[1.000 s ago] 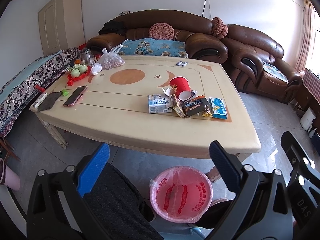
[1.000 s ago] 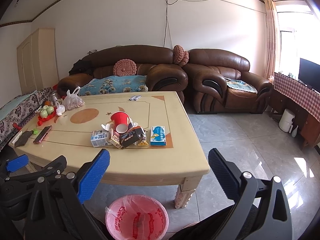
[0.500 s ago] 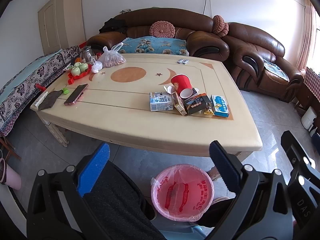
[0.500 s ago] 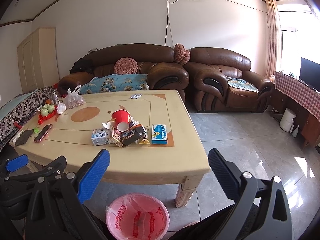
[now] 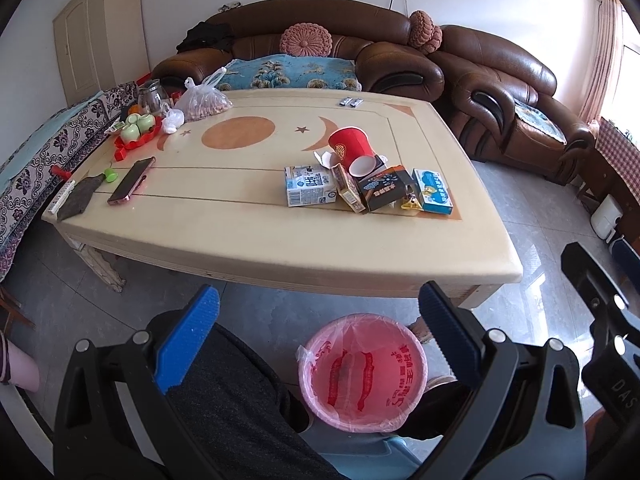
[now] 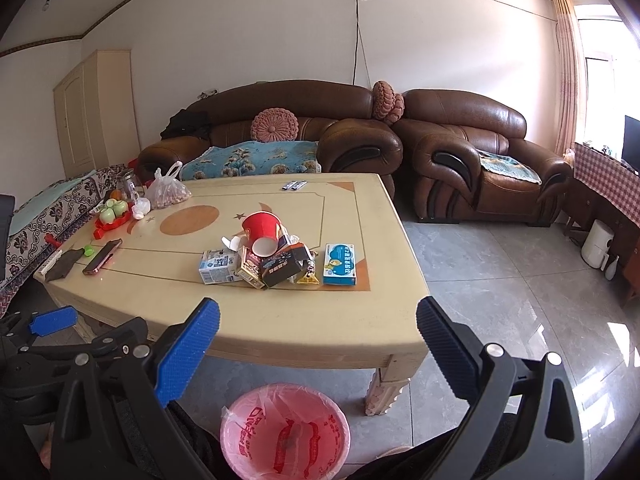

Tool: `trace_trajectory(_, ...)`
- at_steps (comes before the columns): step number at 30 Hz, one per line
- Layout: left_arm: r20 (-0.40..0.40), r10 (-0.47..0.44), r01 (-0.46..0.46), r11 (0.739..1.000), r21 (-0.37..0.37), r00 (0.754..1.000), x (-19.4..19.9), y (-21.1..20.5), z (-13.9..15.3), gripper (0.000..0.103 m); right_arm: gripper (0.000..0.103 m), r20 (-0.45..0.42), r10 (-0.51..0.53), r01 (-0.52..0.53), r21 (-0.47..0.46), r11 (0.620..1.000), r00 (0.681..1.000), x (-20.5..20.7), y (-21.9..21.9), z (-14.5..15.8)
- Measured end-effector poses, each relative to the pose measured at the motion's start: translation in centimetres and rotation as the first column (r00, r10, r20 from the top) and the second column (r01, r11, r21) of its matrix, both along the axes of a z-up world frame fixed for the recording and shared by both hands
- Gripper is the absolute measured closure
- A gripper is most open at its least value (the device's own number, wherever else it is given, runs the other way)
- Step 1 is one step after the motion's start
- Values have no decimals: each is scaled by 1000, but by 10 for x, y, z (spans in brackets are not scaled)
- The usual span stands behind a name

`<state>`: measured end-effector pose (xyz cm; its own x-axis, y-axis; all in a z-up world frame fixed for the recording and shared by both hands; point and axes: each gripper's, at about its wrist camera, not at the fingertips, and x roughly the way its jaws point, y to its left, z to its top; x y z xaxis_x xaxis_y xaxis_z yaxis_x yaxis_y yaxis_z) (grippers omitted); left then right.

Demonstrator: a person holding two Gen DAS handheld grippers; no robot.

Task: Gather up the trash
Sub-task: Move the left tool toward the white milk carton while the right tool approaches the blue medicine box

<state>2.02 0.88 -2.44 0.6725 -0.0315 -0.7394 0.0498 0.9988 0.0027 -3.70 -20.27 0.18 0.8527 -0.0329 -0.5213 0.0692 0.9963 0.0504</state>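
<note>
A long brown leather sofa (image 6: 280, 128) and a matching brown leather armchair (image 6: 480, 152) stand behind a large cream wooden coffee table (image 5: 240, 232) with orange moon and star inlays. On the grey tiled floor just in front of the table's near edge sits a round pink waste bin lined with a pink printed plastic bag (image 5: 362, 372); the bag holds nothing that can be made out.

The left gripper (image 5: 320, 324) hangs low in front of the table, above the bin, its black arms spread wide and its blue ribbed pads (image 5: 188, 344) well apart with nothing between them. The right gripper (image 6: 318, 330) is likewise spread wide and empty, near the table's front edge.

The trash lies in a loose cluster right of the table's middle. A red paper cup (image 5: 354, 151) lies tipped on its side, white mouth facing forward, leaning on the pile. Just in front of it a white and blue milk carton (image 5: 309, 190) lies flat, touching a narrow brown and yellow snack box (image 5: 347, 193). Beside that sits a black cardboard box with white print (image 5: 384, 192), then a small yellow wrapper (image 5: 411, 204), and at the right end a blue and white flat box (image 5: 434, 197). Scraps of white paper (image 5: 325, 158) poke out behind the carton.

Well apart, toward the table's left end, lie a pink-cased smartphone (image 5: 131, 180), a red tray of pale green cups (image 5: 138, 134) and a knotted clear plastic bag of nuts (image 5: 204, 100).
</note>
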Motion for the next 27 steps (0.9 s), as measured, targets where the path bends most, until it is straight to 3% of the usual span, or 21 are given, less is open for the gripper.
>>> trace_trajectory(7,-41,-44,44,999,-5,998,29,16,-4,5,6,-30,105,-103,35,994,994,28,-16,-17)
trace_trajectory(12,-58,-114,113,993,-13,992,56,20,-3,5,6,-82,104,-103,11,995,991,54,-26,-23)
trace_trajectory(16,-76,-200,201,980,-1,977,81,16,-1,5,6,-118,115,-110,53,993,986,79,-41,-21)
trace_trajectory(19,-109,-249,253,967,16,962,102,13,-2,5,6,-130,105,-101,35,994,986,97,-48,-17)
trace_trajectory(27,-189,-319,341,934,103,929,144,4,-9,5,6,-164,96,-87,61,994,982,140,-60,-15)
